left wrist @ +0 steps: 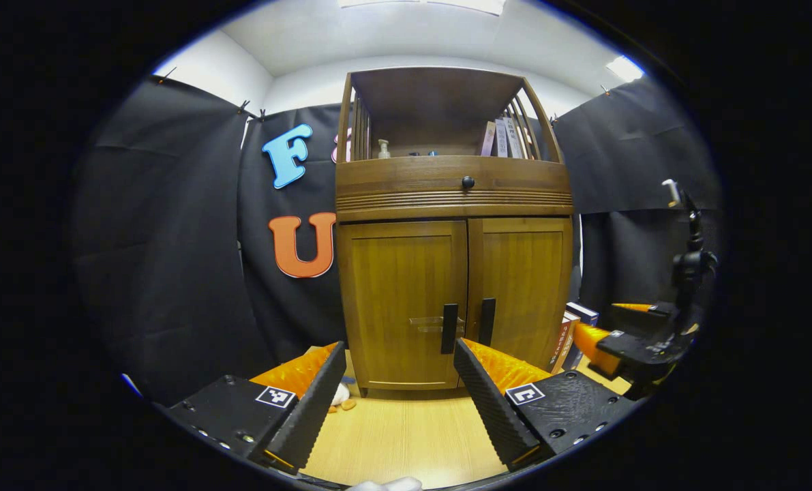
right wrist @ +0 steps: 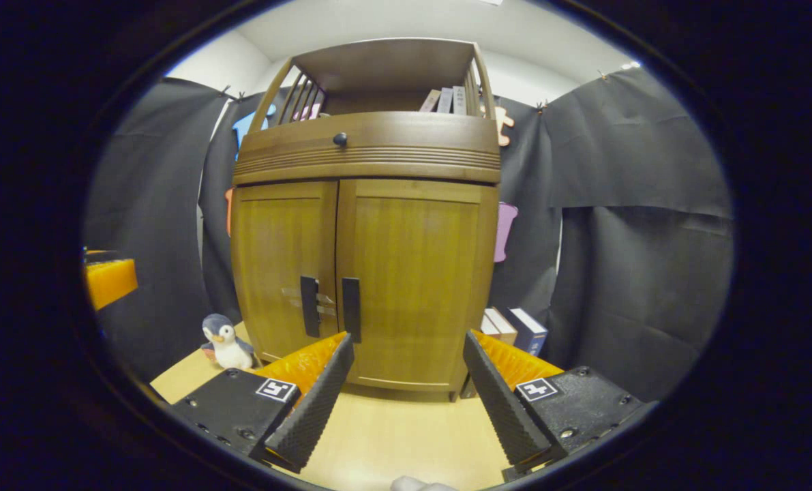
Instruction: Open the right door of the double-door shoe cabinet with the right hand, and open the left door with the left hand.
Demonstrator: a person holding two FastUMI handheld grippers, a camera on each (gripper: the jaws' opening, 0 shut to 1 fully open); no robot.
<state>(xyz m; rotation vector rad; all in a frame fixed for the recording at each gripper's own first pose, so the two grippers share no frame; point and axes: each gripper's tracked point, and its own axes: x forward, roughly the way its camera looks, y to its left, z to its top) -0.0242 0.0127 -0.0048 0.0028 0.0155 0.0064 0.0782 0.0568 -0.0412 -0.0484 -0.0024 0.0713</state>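
A brown wooden shoe cabinet (left wrist: 453, 198) (right wrist: 368, 157) stands ahead with both doors closed. The left door (left wrist: 402, 293) (right wrist: 283, 266) and right door (left wrist: 521, 286) (right wrist: 416, 273) each carry a dark vertical handle near the centre seam: left handle (left wrist: 450, 328) (right wrist: 309, 296), right handle (left wrist: 487, 321) (right wrist: 351, 309). My left gripper (left wrist: 400, 354) is open, a short way in front of the handles. My right gripper (right wrist: 409, 346) is open too, facing the right door just right of its handle. At the right edge of the left gripper view the right gripper (left wrist: 641, 341) appears again.
A drawer with a round knob (left wrist: 468, 182) sits above the doors, and books (left wrist: 504, 138) stand on the open shelf. A toy penguin (right wrist: 225, 341) sits on the light wood floor left of the cabinet. Books (right wrist: 515, 327) lean against its right side.
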